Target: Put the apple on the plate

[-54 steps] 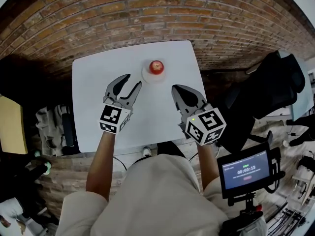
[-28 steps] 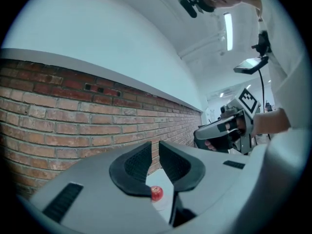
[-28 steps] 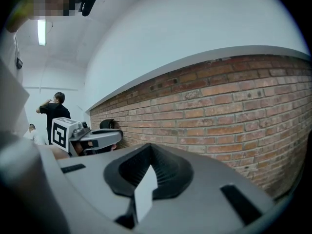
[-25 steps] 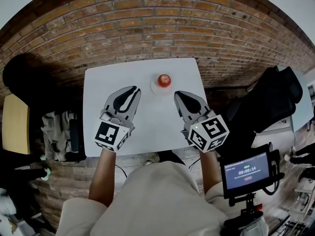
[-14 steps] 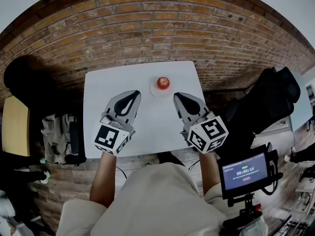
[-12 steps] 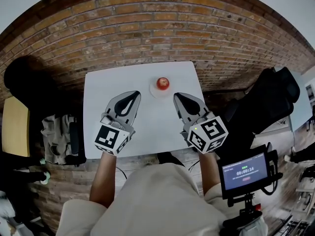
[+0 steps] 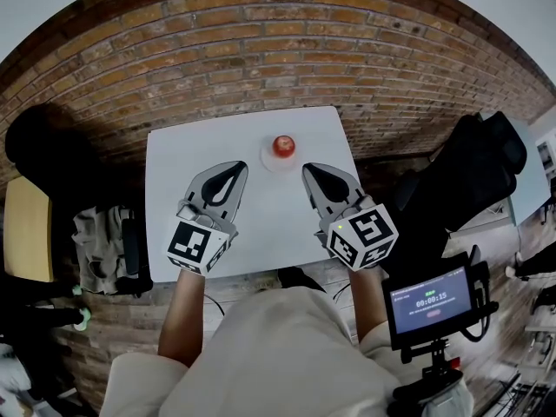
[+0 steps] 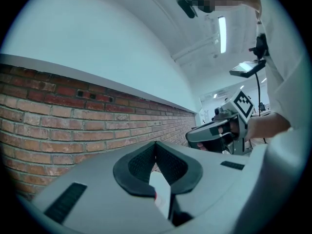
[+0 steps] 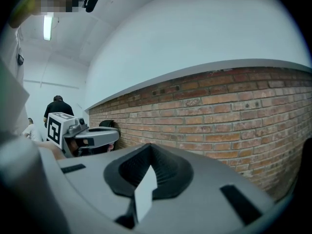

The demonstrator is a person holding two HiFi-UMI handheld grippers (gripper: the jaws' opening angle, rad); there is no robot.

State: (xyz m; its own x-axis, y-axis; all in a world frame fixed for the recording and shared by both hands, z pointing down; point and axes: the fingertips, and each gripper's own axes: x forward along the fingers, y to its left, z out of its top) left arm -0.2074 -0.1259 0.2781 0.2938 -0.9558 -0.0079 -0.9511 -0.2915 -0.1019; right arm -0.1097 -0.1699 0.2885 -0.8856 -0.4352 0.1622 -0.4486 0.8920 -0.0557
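Note:
A red apple [image 7: 283,145] sits on a small white plate [image 7: 268,157] near the far edge of the white table [image 7: 187,172]. My left gripper [image 7: 239,168] hovers over the table to the near left of the plate, jaws shut and empty. My right gripper [image 7: 308,170] hovers to the near right of the plate, also shut and empty. In the left gripper view the jaws [image 8: 156,143] meet at the tips, with the right gripper [image 8: 219,130] beyond them. The right gripper view shows closed jaws [image 9: 150,146] and the left gripper [image 9: 85,136] to the side.
A brick wall [image 7: 287,50] rises just behind the table. A black chair or bag [image 7: 482,168] stands to the right, and a small screen on a stand [image 7: 432,301] at the near right. A dark bag [image 7: 104,241] and a yellow panel [image 7: 26,228] are at the left.
The left gripper's jaws, open at first, have closed with nothing in them. Both grippers have barely moved. The apple has stayed on the plate.

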